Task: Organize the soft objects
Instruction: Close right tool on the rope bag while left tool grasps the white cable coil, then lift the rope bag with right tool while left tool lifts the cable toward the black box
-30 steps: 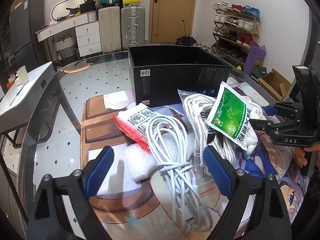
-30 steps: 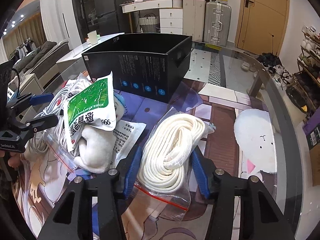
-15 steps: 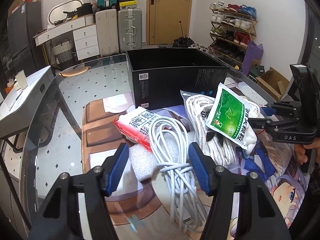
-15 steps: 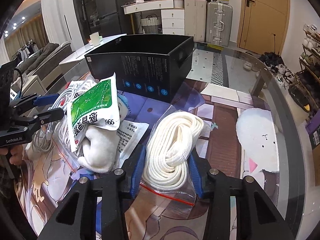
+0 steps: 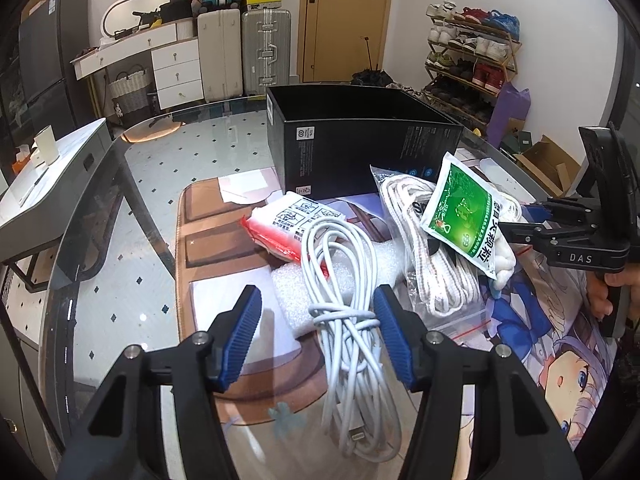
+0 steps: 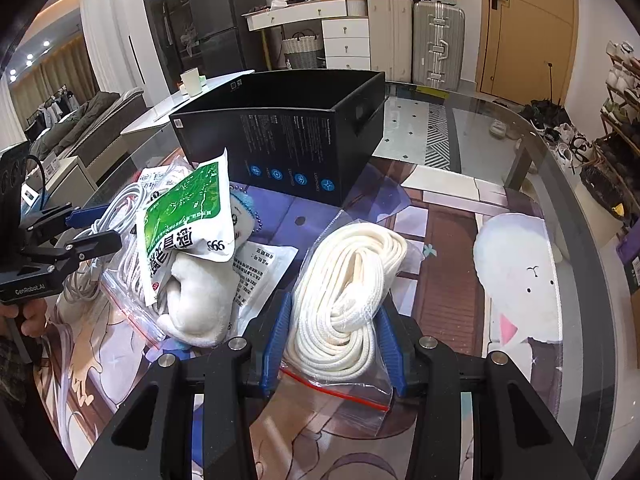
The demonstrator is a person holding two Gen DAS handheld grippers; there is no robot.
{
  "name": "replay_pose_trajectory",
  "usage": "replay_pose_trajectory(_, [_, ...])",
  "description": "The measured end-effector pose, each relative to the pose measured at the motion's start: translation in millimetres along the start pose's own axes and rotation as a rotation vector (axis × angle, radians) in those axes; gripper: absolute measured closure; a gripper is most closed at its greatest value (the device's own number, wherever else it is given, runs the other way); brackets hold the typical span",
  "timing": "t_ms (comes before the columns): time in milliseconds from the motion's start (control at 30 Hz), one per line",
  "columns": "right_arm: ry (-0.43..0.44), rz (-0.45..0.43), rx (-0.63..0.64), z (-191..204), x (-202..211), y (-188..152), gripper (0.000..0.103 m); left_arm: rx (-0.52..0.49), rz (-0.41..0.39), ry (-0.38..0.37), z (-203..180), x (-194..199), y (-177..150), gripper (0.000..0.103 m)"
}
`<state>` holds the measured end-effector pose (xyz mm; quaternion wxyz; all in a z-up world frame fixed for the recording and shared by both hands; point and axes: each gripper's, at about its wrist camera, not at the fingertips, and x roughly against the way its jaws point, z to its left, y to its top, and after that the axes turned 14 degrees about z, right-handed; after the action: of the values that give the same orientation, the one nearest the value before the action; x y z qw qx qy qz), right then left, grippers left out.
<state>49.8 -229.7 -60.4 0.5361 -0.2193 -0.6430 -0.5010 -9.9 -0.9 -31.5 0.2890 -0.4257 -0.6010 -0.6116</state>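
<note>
A coiled white charging cable lies on the glass table between the blue pads of my left gripper. Its jaws are closing; the right pad is at the coil and the left pad stands apart from it. My right gripper is shut on a clear zip bag of white rope that rests on the table. An open black box stands behind the pile. A green packet leans on a white plush toy. In the left wrist view the right gripper shows beyond the green packet.
A red and white packet, foam wrap and a second bagged rope crowd the cable. A white flat cushion with a face lies to the right. The glass table's rounded edge is near. A hand holds the left gripper.
The left gripper's jaws have narrowed from wide apart to close around the cable coil. The right gripper's pads closed a little onto the rope bag. Neither hand shifted noticeably.
</note>
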Motion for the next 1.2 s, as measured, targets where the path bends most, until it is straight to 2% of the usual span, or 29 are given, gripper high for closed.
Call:
replay_pose_trajectory(133, [0.001,0.000,-0.001,0,0,0,0.061,-0.002,0.006,-0.001,1,0,-2,0.065])
replay_pose_trajectory(333, [0.001,0.000,0.000,0,0,0,0.061,-0.003,0.007,0.005,1,2,-3,0.071])
replay_pose_trajectory(767, [-0.007,-0.001,0.005,3,1,-2,0.068,0.003,-0.014,0.025,2,8,-3,0.071])
replay_pose_trajectory(1200, [-0.006,-0.024,-0.015,4,22,-8,0.068,0.018,-0.025,0.016,3,19,-3,0.072])
